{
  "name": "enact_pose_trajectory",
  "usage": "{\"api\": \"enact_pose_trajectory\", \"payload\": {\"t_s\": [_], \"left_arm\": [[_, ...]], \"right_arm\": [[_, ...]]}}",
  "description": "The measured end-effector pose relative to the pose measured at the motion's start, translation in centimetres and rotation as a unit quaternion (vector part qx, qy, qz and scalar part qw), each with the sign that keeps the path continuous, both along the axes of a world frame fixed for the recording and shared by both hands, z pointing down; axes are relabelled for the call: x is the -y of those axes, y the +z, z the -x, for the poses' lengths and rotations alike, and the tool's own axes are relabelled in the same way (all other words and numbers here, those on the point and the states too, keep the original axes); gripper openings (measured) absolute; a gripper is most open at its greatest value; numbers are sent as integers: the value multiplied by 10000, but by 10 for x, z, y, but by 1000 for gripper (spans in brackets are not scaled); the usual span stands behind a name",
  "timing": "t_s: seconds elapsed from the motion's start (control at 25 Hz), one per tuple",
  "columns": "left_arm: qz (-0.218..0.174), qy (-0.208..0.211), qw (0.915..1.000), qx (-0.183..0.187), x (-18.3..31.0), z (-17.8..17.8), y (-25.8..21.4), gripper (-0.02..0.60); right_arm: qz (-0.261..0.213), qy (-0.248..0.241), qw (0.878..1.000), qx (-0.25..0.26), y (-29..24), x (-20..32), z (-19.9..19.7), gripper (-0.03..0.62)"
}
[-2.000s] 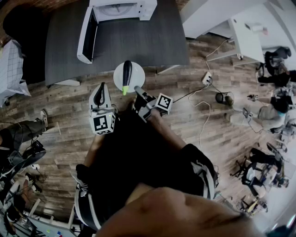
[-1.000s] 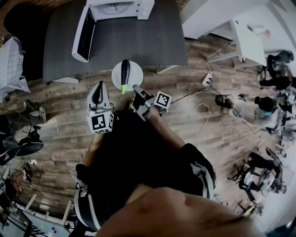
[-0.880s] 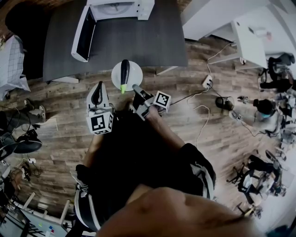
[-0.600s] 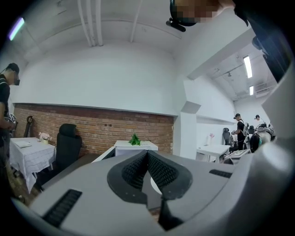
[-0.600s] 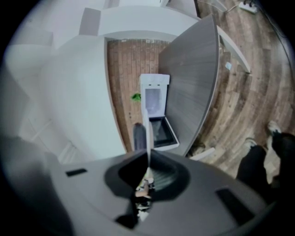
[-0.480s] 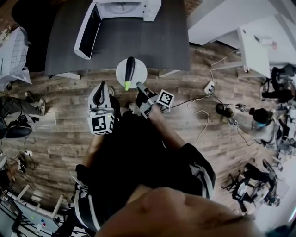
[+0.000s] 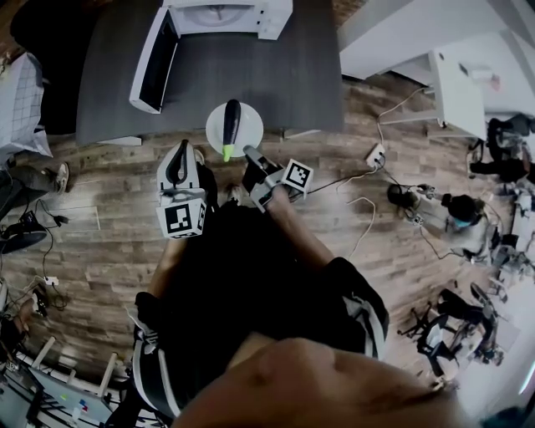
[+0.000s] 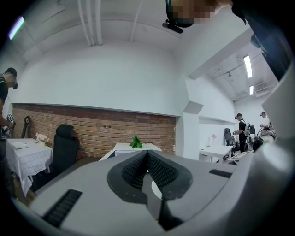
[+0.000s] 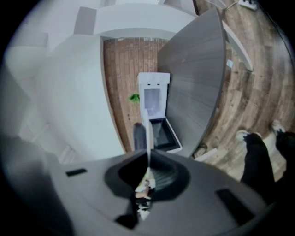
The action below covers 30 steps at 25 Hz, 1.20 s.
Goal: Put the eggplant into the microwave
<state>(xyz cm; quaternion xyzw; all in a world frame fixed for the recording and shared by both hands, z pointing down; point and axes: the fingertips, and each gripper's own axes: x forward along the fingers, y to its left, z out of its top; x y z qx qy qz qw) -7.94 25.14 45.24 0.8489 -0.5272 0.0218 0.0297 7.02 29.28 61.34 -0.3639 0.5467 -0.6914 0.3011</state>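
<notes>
Head view, with both tool views. The right tool (image 7: 249, 153) is clenched on the near rim of a round white plate (image 7: 245, 125) and carries it in the air above the wood-plank floor (image 7: 100, 217), just at the near edge of the dark grey desk (image 7: 251, 75). The long dark purple eggplant (image 7: 231, 125) lies along the middle of the plate, its bright green stem end (image 7: 226, 154) reaching over the rim toward the person. In the right tool view the right tool (image 9: 148, 154) has its jaws closed on the plate (image 9: 147, 131), which appears edge-on as a thin white line rising from between them, with the eggplant (image 9: 138, 136) a dark rounded form on its left side. Beyond stands the white microwave (image 9: 154, 94) with its door (image 9: 163, 133) swung open. In the head view the microwave (image 7: 230, 15) sits at the far side of the desk, its open door (image 7: 153, 54) projecting toward the person at the left. The left tool (image 7: 182, 144) is held beside the plate, to its left and apart from it. The left tool view shows the left tool (image 8: 147, 154) clenched and empty, ribbed pads pressed together, pointing level at a red brick wall (image 8: 92, 126).
</notes>
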Motion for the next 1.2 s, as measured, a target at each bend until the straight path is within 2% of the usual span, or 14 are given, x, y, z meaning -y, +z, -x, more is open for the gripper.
{"api": "enact_pose_trajectory", "payload": {"t_s": [0.4, 0.8, 1.0, 1.2], "left_arm": [[32, 105, 9998, -154, 74, 16, 4, 35], [80, 622, 9974, -348, 156, 18, -4, 35], [150, 878, 9953, -389, 182, 19, -7, 35], [272, 847, 9952, -410, 201, 16, 2, 35]], "right_arm": [[-43, 96, 9999, 40, -1, 65, 19, 40], [-158, 353, 9992, 51, -16, 139, 34, 40], [-215, 469, 9986, 74, -22, 166, 40, 40], [-212, 474, 9986, 112, -23, 195, 37, 40]]}}
